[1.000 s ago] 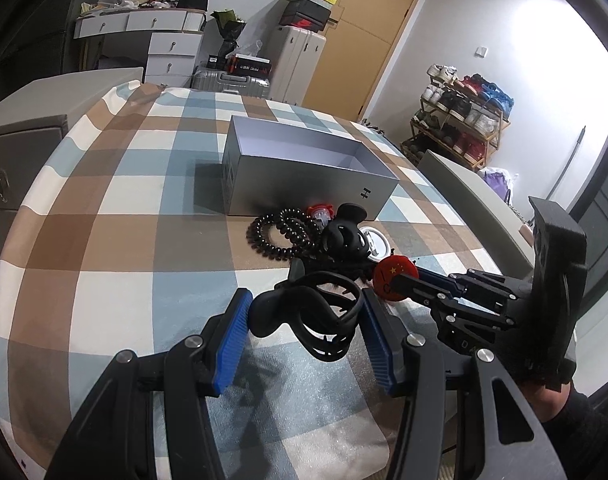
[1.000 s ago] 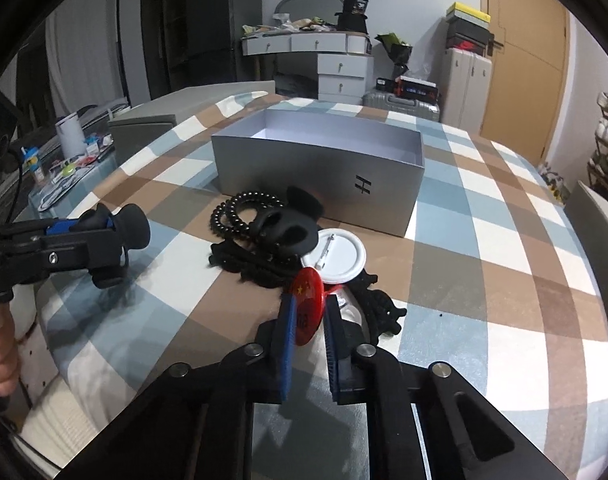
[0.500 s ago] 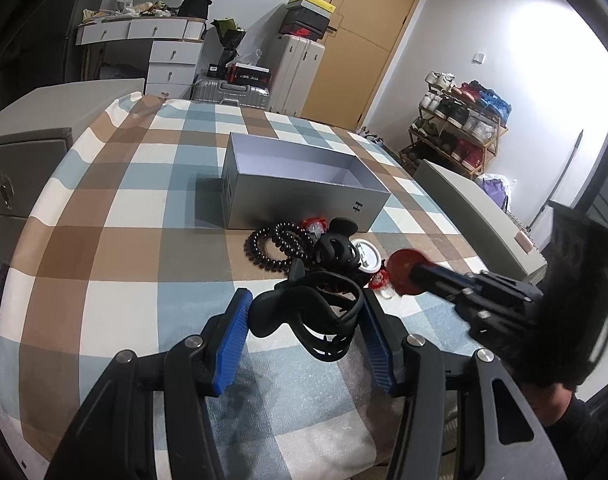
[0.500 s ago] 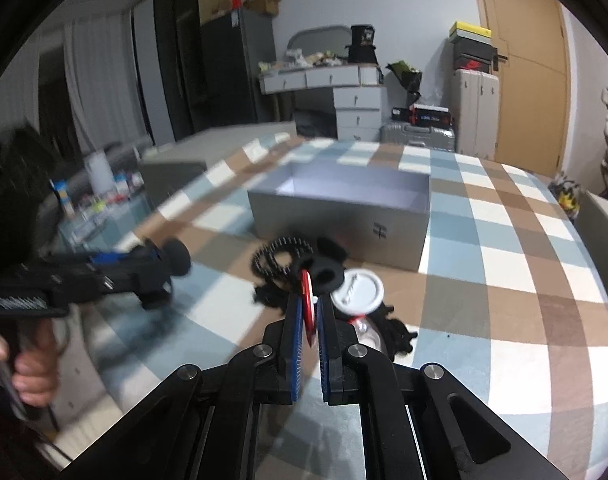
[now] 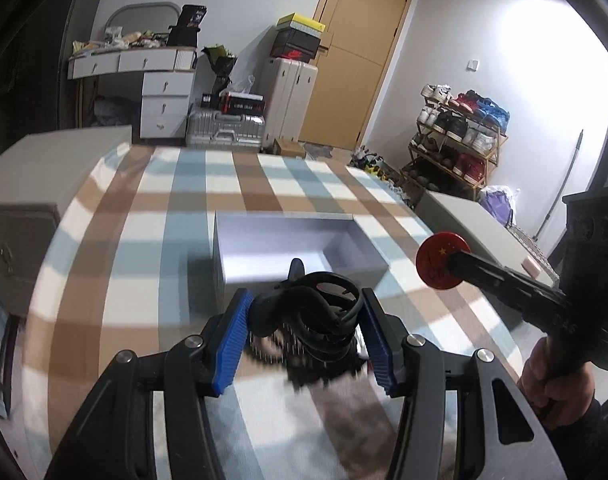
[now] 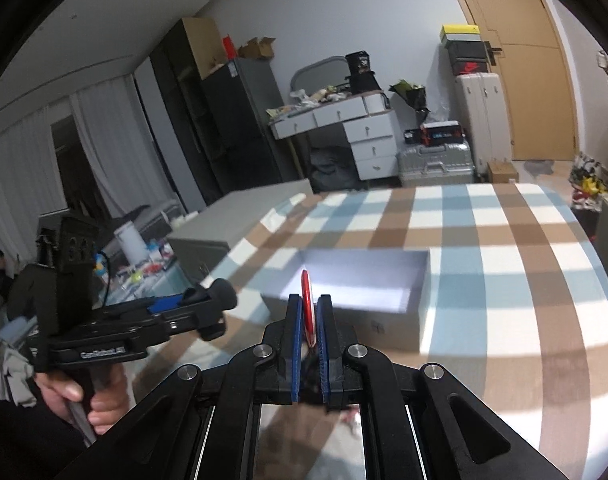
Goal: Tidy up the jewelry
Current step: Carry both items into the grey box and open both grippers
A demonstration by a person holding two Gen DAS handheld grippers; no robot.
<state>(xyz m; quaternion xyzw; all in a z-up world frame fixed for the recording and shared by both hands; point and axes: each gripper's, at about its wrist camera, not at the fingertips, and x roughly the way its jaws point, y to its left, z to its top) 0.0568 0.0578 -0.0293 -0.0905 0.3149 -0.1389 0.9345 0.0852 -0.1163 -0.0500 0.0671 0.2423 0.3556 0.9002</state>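
My left gripper (image 5: pixel 304 312) is shut on a black hair claw clip (image 5: pixel 307 316) and holds it above the table, just in front of the open grey box (image 5: pixel 288 248). My right gripper (image 6: pixel 308 312) is shut on a round red badge (image 6: pixel 307 304), seen edge-on, raised in front of the same box (image 6: pixel 363 280). In the left wrist view the red badge (image 5: pixel 439 266) hangs to the right of the box at the tip of the right gripper. The left gripper with the clip shows at the left of the right wrist view (image 6: pixel 208 304). The remaining jewelry pile (image 5: pixel 319 352) lies blurred beneath the clip.
The table carries a blue, brown and white checked cloth (image 5: pixel 144 240). A grey cabinet (image 5: pixel 32 184) stands at its left edge and a grey piece of furniture (image 5: pixel 475 220) at its right. Suitcases, drawers and a shoe rack stand beyond the table.
Both grippers have risen from the table and tilted towards the box, each carrying its item. The pile has dropped to the bottom of both views.
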